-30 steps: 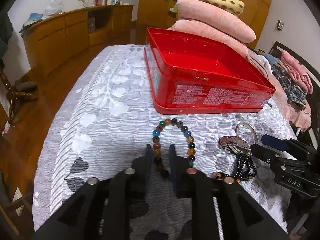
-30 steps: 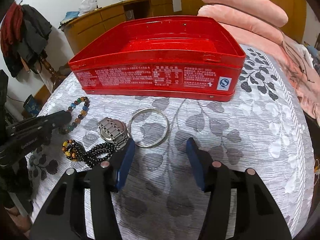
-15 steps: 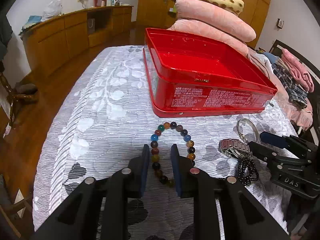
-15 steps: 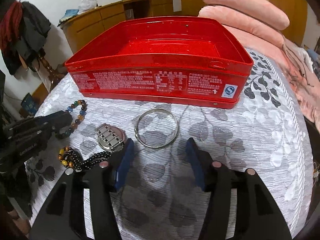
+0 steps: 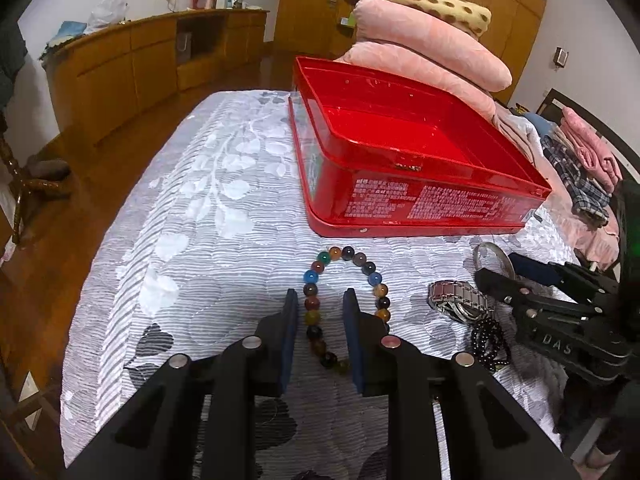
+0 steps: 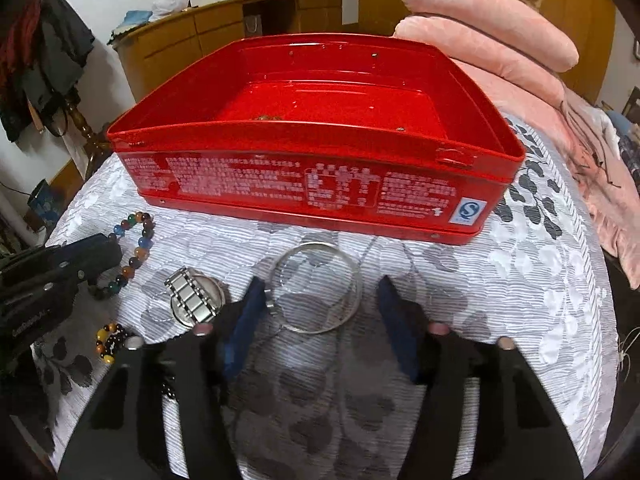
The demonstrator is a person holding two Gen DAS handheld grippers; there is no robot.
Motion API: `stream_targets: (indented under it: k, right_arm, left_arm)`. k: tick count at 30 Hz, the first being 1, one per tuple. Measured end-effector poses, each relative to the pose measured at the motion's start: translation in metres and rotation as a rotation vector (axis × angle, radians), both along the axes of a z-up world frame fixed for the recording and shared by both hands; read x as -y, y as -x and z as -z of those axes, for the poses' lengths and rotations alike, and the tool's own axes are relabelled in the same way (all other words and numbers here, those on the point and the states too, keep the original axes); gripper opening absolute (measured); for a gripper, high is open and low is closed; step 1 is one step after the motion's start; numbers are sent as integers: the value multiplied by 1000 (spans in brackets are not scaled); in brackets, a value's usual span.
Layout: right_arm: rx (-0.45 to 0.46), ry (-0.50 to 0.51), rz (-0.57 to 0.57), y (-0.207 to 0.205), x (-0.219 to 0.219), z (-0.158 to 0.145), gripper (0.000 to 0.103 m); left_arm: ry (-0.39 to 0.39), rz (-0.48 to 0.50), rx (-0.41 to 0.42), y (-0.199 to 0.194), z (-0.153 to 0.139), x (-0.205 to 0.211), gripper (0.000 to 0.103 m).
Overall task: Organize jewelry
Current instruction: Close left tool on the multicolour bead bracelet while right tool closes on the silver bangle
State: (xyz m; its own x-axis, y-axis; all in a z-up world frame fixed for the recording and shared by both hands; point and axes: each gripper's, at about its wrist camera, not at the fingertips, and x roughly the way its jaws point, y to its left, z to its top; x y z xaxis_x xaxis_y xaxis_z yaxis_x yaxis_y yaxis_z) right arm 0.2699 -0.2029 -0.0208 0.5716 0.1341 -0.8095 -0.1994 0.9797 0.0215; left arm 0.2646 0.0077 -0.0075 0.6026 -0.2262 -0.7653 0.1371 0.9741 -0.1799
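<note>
A multicoloured bead bracelet [image 5: 320, 276] lies on the grey leaf-patterned bedspread in front of an open red tin box [image 5: 404, 152]. My left gripper [image 5: 320, 300] is open, its fingers straddling the bracelet's left strand. In the right wrist view a silver bangle [image 6: 316, 288] lies before the red box [image 6: 316, 160]. My right gripper [image 6: 320, 292] is open around the bangle. A silver metal-band watch [image 6: 194, 294] and a black bead string [image 6: 112, 338] lie to its left. The bead bracelet [image 6: 138, 248] shows by the left gripper [image 6: 84, 256].
Stacked pink pillows [image 5: 432, 48] lie behind the box. Folded clothes [image 5: 584, 164] sit at the right. A wooden cabinet [image 5: 132, 68] stands along the far wall. The bed's left edge drops to the wooden floor [image 5: 60, 184].
My left gripper has slid forward along the bracelet's strand and its jaws have widened a little. My right gripper has moved forward, so the bangle now lies between its fingers.
</note>
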Motion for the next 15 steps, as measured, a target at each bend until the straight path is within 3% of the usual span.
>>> stream_targets:
  k: [8,12,15]
  right_arm:
    - [5,-8,10,7,7,-2,47]
    - [5,-9,14,13,11,-1,47]
    - [1,-1,14,13,10,0,48]
  left_arm:
    - [-16,-4,-3,-1,0,-1,29]
    - [-53,32,-3,-5,2,8,41]
    - [-77,51,-3,-8,2,15,44]
